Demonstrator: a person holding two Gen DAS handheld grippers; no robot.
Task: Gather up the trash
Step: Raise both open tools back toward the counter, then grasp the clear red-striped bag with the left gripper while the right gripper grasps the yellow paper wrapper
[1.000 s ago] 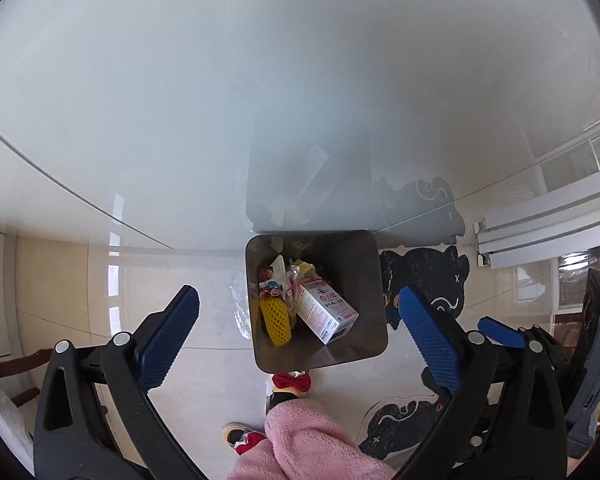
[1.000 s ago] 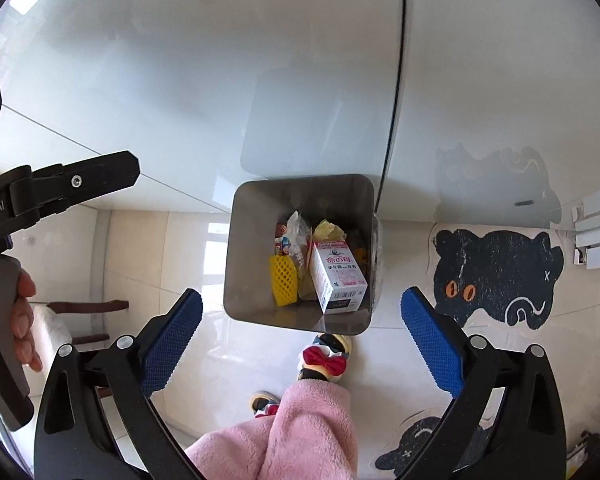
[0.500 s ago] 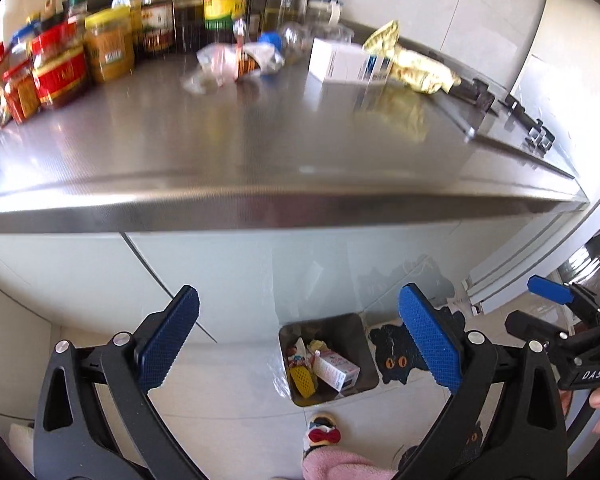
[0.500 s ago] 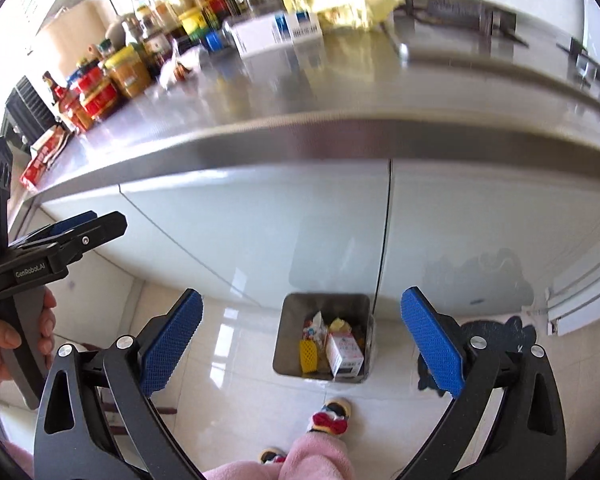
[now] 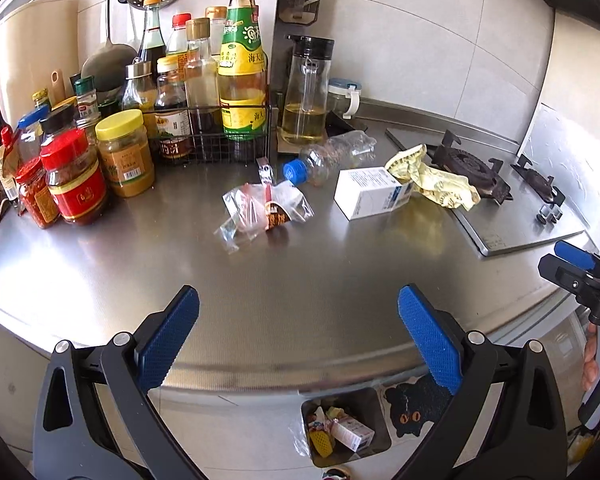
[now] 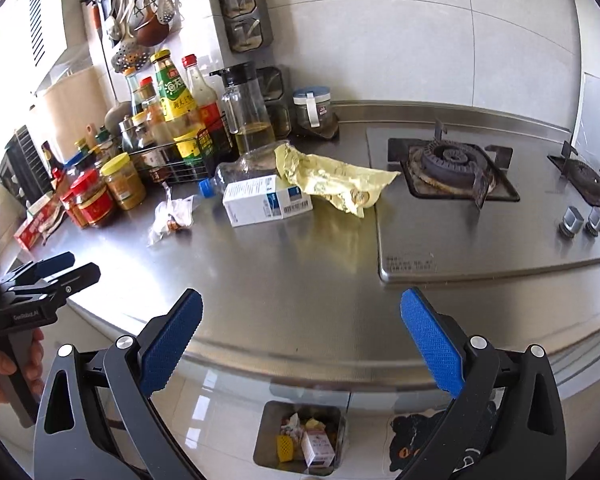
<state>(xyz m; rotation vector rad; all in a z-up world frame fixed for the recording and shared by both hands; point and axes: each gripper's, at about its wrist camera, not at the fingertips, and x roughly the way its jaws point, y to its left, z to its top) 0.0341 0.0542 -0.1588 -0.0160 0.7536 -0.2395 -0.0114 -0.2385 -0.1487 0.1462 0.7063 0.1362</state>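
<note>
Stainless-steel kitchen counter (image 5: pixel 300 280) fills both wrist views, with a tiled wall behind it. From the tools outward: the left gripper (image 5: pixel 298 336) and the right gripper (image 6: pixel 300 338) both hang over the counter's near edge with jaws spread wide and nothing between them. Below them, on the floor, stands the bin (image 6: pixel 300 436), already holding some trash.

Ahead of the left gripper and slightly to its left lies a crumpled clear wrapper (image 5: pixel 266 210); farther on, an empty plastic bottle (image 5: pixel 328 156) lies on its side, blue cap toward the wrapper. Ahead and to the right is a white carton (image 5: pixel 370 194), long axis running left to right across the gripper's line, touching a crumpled yellow wrapper (image 5: pixel 432 178) that overlaps the gas hob (image 6: pixel 456 172).

The wrapper looks the left gripper's nearest pick; the carton sits closer to the right gripper's line. Sauce jars and bottles (image 5: pixel 140 120) crowd the far left.
</note>
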